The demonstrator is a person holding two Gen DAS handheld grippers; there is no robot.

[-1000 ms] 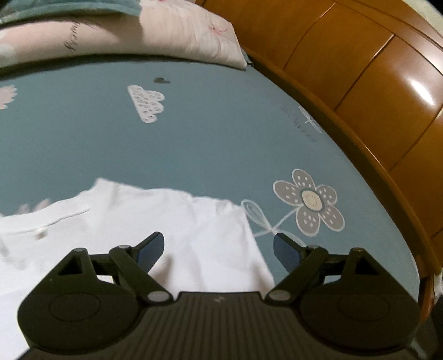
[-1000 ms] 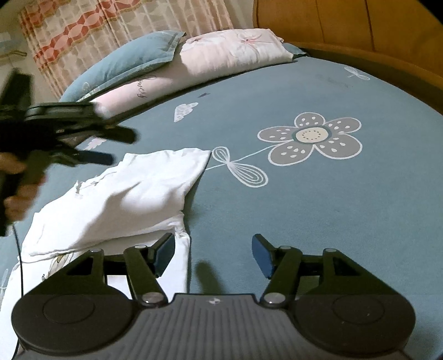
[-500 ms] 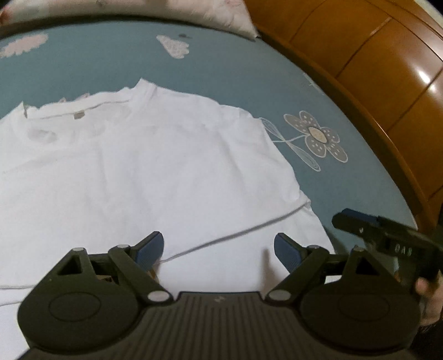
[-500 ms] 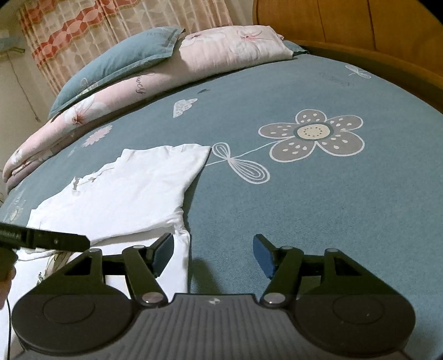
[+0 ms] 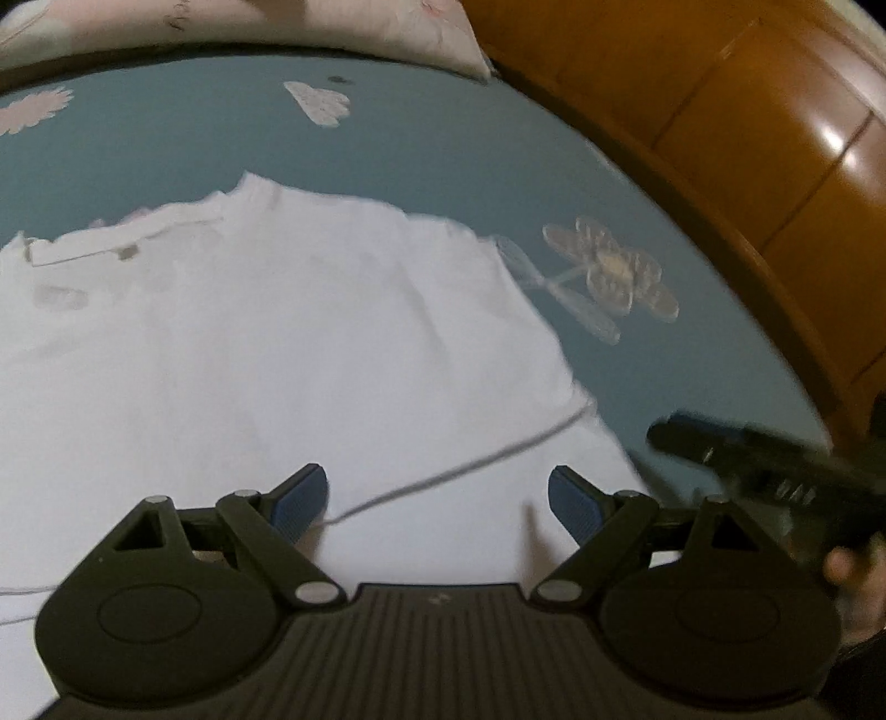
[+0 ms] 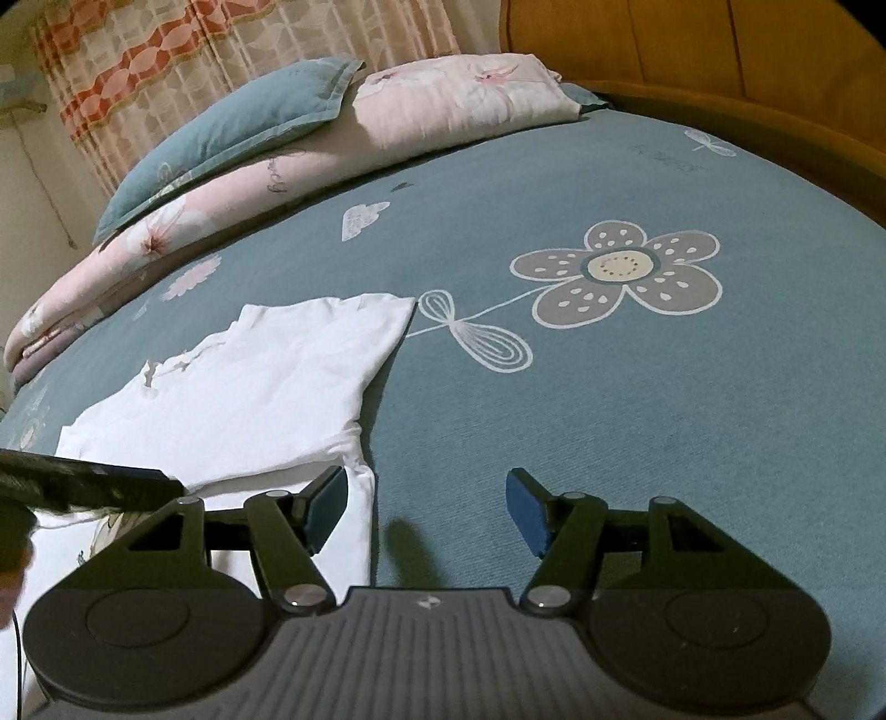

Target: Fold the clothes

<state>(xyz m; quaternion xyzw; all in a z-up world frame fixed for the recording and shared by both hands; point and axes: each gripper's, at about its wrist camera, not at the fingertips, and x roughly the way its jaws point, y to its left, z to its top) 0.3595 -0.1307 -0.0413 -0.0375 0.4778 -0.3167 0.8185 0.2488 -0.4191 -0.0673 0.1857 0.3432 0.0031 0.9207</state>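
Note:
A white T-shirt (image 5: 266,354) lies spread on the blue bedsheet, with one part folded over itself and its collar at the far left. My left gripper (image 5: 437,501) hovers open above the shirt's near part, nothing between its fingers. The right gripper's black body (image 5: 775,471) shows at the right edge of that view, held by a hand. In the right wrist view the same shirt (image 6: 249,399) sits at the left. My right gripper (image 6: 426,507) is open over the shirt's right edge and the bare sheet. The left gripper's body (image 6: 88,482) crosses the lower left.
The blue sheet (image 6: 637,415) carries a grey flower print (image 6: 617,271). A rolled pink floral quilt (image 6: 266,177) and a blue pillow (image 6: 232,122) lie along the far side. A wooden headboard (image 5: 720,138) curves along the right. A patterned curtain (image 6: 166,50) hangs behind.
The left gripper pulled back from the far part of the shirt to its near part; much more of the shirt now shows. The right gripper has barely moved. Both stay open.

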